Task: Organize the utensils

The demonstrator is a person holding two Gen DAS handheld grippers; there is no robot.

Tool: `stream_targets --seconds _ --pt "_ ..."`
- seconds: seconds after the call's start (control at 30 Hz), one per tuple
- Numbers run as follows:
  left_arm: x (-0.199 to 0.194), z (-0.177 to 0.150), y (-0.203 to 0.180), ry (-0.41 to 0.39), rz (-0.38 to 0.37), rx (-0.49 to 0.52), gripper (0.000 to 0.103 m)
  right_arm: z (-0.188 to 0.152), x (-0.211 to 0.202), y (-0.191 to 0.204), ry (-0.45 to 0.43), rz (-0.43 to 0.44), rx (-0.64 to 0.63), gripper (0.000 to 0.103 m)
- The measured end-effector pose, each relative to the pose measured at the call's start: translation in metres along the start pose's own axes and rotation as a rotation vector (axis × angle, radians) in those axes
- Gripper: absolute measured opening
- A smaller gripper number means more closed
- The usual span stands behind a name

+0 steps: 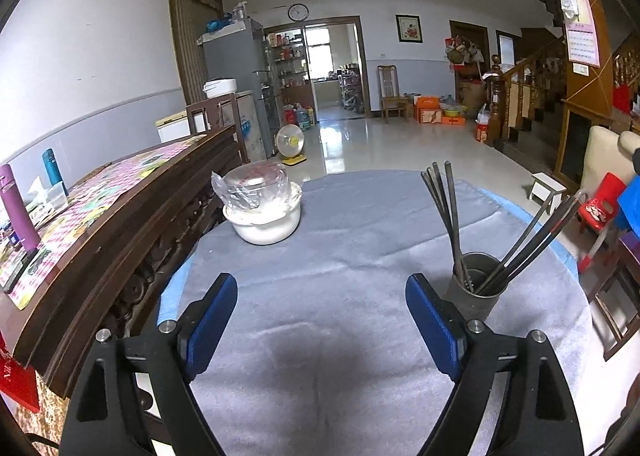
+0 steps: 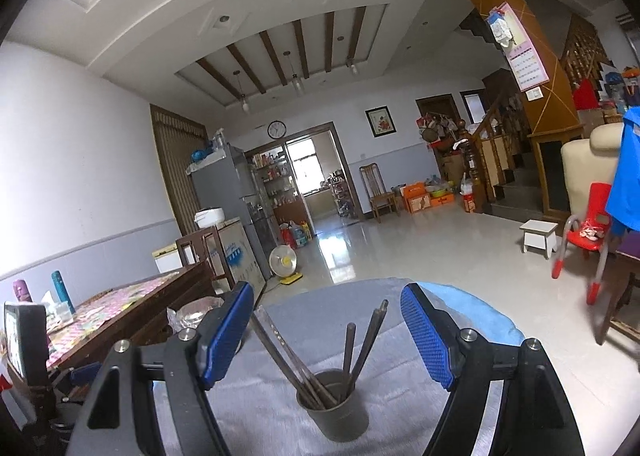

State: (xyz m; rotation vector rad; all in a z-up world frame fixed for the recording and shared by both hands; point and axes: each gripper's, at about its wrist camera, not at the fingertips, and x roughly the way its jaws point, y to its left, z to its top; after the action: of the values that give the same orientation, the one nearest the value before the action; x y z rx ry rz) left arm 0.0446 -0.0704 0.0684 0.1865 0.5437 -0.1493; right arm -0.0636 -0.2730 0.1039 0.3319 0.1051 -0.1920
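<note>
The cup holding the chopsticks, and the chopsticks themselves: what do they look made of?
Cup: likely metal, dull grey matte wall with a thin rim. Chopsticks: dark, slim sticks with squared ends, probably lacquered wood or plastic; the look leaves it open.

A gray cloth (image 1: pixel 340 256) covers the round table. On it, at 11 o'clock, sits a white bowl (image 1: pixel 266 223) with a plastic-wrapped glass lid (image 1: pixel 254 185). At 9 o'clock, a purple bottle (image 1: pixel 18 211) stands near a teal bottle (image 1: pixel 54 171).

Round table (image 1: pixel 520 211), grey cloth (image 1: pixel 340 256); utensil cup (image 1: pixel 474 292), white bowl (image 1: pixel 266 225)
</note>
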Motion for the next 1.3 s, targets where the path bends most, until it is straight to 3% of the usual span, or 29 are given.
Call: stream_targets --seconds 0.8,1.3 --pt "-0.031 -0.014 0.001 0.010 0.105 0.027 0.090 -0.027 -0.028 0.002 0.191 -0.005 -0.039 0.080" --pt "-0.081 -0.021 0.009 -0.048 0.096 -0.002 0.093 -0.029 -0.069 0.022 0.231 0.009 -0.061 0.080"
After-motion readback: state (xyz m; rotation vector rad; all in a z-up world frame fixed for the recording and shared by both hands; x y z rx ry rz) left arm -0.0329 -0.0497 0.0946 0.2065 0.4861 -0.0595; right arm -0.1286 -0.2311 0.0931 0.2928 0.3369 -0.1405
